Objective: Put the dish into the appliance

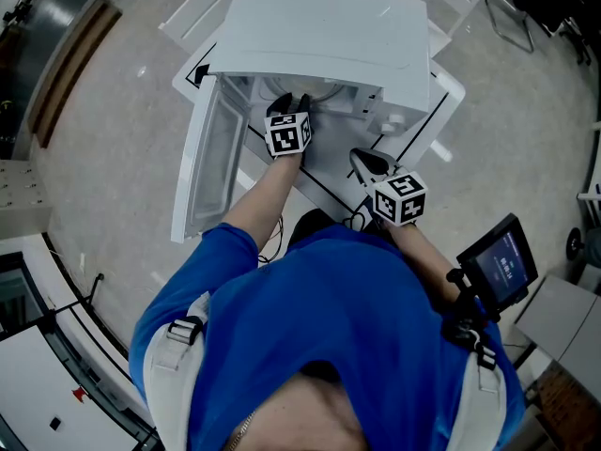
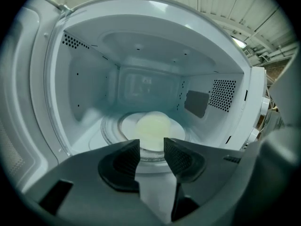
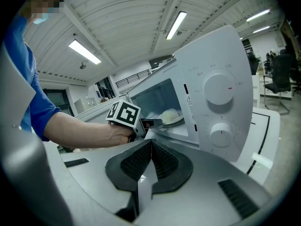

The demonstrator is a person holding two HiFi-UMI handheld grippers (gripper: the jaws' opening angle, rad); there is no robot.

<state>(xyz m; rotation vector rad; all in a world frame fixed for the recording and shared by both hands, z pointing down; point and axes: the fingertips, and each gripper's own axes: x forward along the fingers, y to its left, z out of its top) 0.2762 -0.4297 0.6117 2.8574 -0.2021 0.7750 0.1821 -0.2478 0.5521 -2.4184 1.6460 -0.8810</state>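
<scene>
The white microwave (image 1: 319, 36) stands with its door (image 1: 211, 158) swung open to the left. Inside, a plate with a pale yellow dome (image 2: 153, 128) rests on the glass turntable (image 2: 110, 128); the same dish (image 3: 170, 116) shows through the opening in the right gripper view. My left gripper (image 2: 152, 147) is at the cavity mouth, open, its tips at the plate's near edge with nothing between them. In the head view this left gripper (image 1: 289, 111) reaches into the opening. My right gripper (image 3: 151, 145) is shut and empty, held back in front of the control panel (image 3: 221, 79).
The microwave sits on a white table (image 1: 413, 139) marked with black lines. The open door blocks the left side. Two knobs (image 3: 218, 88) are on the panel. A small screen (image 1: 498, 263) is mounted at the person's right side.
</scene>
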